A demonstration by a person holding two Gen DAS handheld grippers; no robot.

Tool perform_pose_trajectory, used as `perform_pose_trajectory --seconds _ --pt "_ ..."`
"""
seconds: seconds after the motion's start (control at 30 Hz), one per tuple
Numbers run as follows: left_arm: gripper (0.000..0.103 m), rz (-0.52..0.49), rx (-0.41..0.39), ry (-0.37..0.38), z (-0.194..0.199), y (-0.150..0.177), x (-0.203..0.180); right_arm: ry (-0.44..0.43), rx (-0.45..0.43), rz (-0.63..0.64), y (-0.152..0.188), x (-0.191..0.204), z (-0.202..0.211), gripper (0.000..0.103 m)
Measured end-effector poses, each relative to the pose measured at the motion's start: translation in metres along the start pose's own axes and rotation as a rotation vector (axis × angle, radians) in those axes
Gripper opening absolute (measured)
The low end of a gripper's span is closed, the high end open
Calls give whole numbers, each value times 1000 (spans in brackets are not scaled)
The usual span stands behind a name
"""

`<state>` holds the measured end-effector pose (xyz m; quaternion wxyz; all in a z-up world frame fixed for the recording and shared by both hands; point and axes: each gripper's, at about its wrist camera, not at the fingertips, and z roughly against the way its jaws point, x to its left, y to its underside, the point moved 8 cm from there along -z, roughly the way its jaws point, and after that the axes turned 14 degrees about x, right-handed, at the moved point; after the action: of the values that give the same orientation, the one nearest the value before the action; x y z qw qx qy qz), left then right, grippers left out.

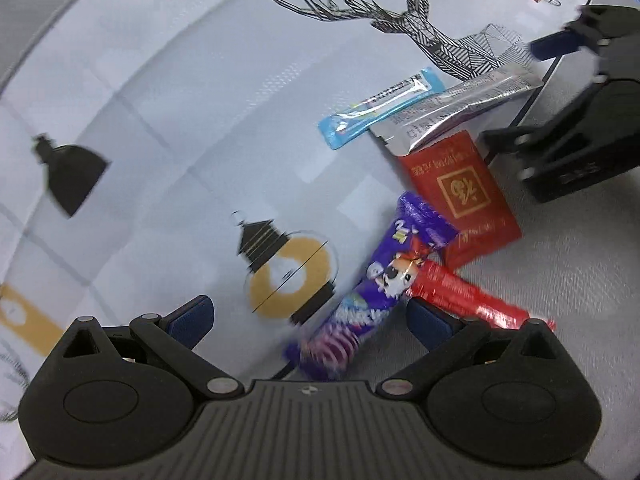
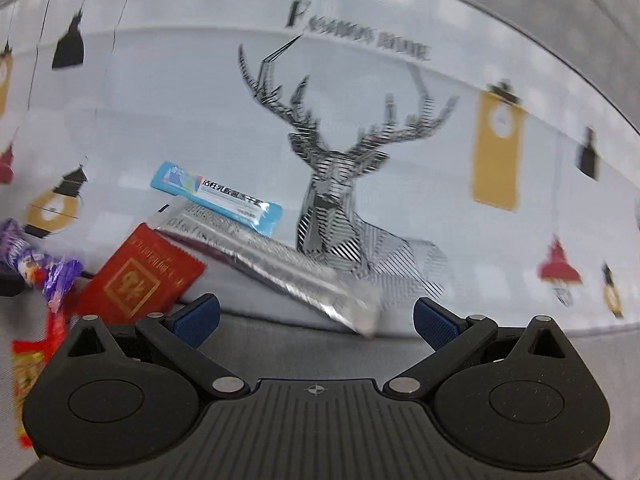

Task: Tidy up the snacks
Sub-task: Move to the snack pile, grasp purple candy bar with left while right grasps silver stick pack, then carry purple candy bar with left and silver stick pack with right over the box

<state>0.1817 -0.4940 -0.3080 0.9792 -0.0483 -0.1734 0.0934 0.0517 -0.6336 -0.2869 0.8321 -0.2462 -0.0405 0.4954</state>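
Only the left view shows the right gripper. Left gripper spread over purple wrapper; right gripper spread above silver sachet.

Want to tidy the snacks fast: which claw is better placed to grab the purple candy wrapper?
Left. The purple candy wrapper lies between the open left claw fingers; the right claw faces the silver packet.

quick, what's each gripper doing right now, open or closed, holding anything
Left gripper: open, holding nothing; the purple snack pack lies between its fingers.
Right gripper: open, empty, near the silver packet.
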Motion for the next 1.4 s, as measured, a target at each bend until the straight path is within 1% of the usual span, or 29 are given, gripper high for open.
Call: perform_pose_trajectory --seconds 0.07,0.1,0.2,0.23,0.27,0.3,0.33,0.37,0.4,0.47,0.57,0.6,0.63,0.7,0.73,0.83,0.93,1.03,1.13,1.23,1.3,1.4 --pt "103 -18 11 17 -6 -5 -4 -38 22 14 -10 5 -13 103" --pt "103 -20 2 19 -6 -8 -5 -61 19 1 -14 6 -16 103" --pt "102 13 -2 51 -6 -11 -5 -130 25 -46 -23 8 -26 103" --pt "95 29 -9 68 -5 -10 -5 -145 26 -54 -26 8 -28 103" --pt "74 35 -16 97 -3 -9 -5 -153 25 -56 -27 8 -30 102" --pt "54 42 -23 145 2 -8 -6 -157 25 -49 -28 8 -30 101" --pt "15 48 -22 173 7 -5 -6 -163 26 -38 -27 9 -29 97" --pt "15 62 -28 169 11 -2 -4 -188 18 -29 -27 11 -25 77" --pt "14 85 -51 175 15 1 -1 -213 2 -21 -26 14 -19 55" --pt "13 113 -62 179 22 10 2 -198 -2 -28 -20 16 -11 45" --pt "13 141 -62 178 34 24 3 -167 -3 -38 -6 18 -2 35" --pt "13 150 -69 178 41 31 3 -170 5 -64 0 17 2 28" --pt "13 160 -77 183 50 37 3 -182 11 -93 6 16 6 25" --pt "13 186 -88 203 65 46 1 -202 18 -153 19 14 17 10" --pt "13 202 -88 215 75 55 -1 -215 23 -187 27 14 24 8" --pt "13 232 -99 238 102 76 -8 -226 32 -283 59 13 44 7" --pt "13 249 -126 235 134 103 -17 -218 40 -341 87 15 64 7" --pt "13 263 -152 226 164 127 -27 -251 29 -421 115 16 97 7" --pt "13 281 -180 244 194 155 -32 -270 -7 -467 134 22 136 7" --pt "13 311 -216 244 226 186 -34 -303 -54 -504 150 33 179 7" --pt "13 332 -232 247 245 206 -34 -302 -91 -493 157 45 210 7" --pt "13 365 -259 240 273 239 -33 -322 -136 -478 170 68 257 7"
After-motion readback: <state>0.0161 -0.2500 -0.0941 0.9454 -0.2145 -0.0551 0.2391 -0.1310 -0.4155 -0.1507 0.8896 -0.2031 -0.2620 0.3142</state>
